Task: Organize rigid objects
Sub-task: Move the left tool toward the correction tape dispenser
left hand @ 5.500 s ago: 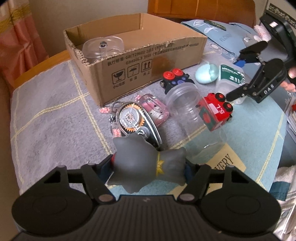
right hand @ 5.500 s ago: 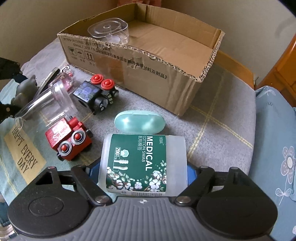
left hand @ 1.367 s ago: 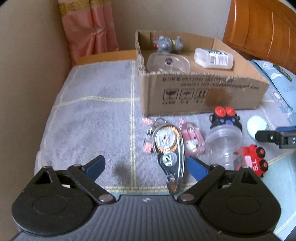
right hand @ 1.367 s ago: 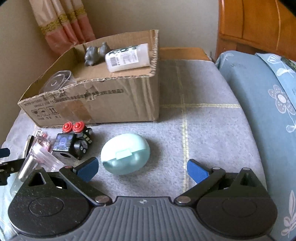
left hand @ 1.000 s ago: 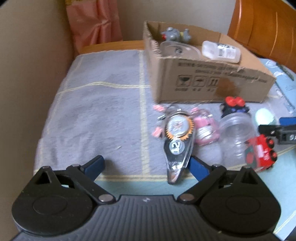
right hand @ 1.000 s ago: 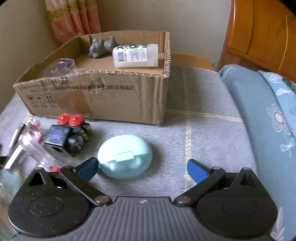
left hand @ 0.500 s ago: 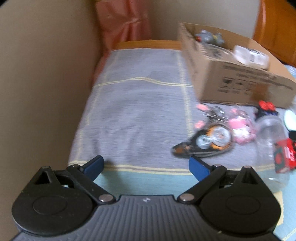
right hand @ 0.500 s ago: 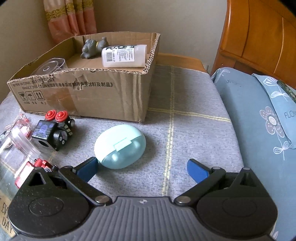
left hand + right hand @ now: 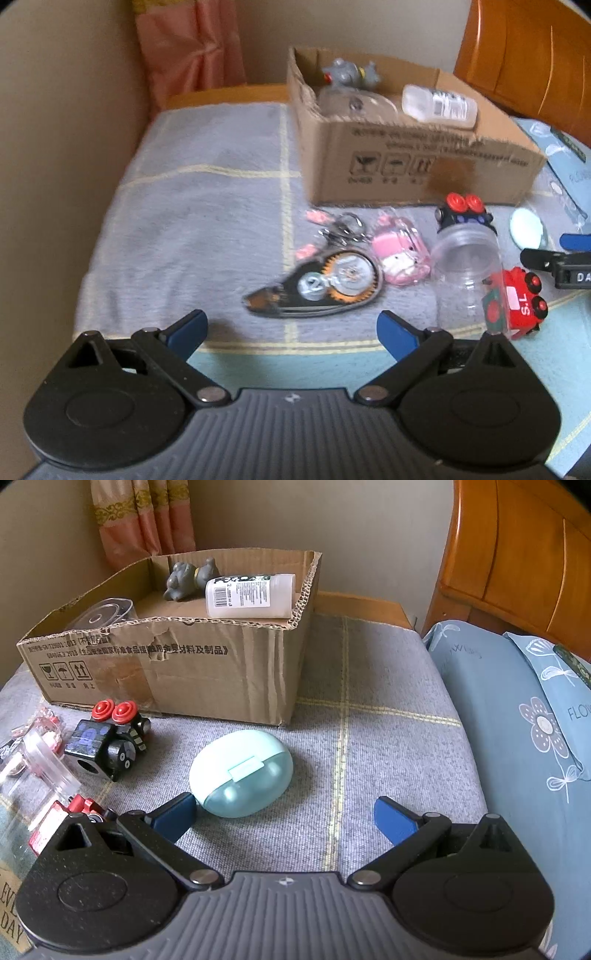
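A cardboard box (image 9: 424, 162) (image 9: 207, 664) holds a grey toy figure (image 9: 188, 576), a white swab bottle (image 9: 251, 595) and a clear lid (image 9: 107, 612). On the grey blanket in front lie a black correction-tape dispenser (image 9: 325, 284), a pink keychain toy (image 9: 399, 251), a clear jar (image 9: 467, 266), a black toy train (image 9: 107, 738), a red toy train (image 9: 517, 302) and a mint oval case (image 9: 242, 771). My left gripper (image 9: 291, 332) is open just before the dispenser. My right gripper (image 9: 284, 816) is open, its left finger beside the mint case.
A beige wall (image 9: 55, 166) and a pink curtain (image 9: 192, 48) bound the left side. A wooden headboard (image 9: 517, 554) and blue flowered pillows (image 9: 517, 720) lie to the right. The right gripper's tip shows at the left wrist view's right edge (image 9: 561, 266).
Both grippers have let go of the grey toy and the swab bottle, which now lie in the box. The tape dispenser has turned sideways. The left view swung back right; the right gripper neared the mint case.
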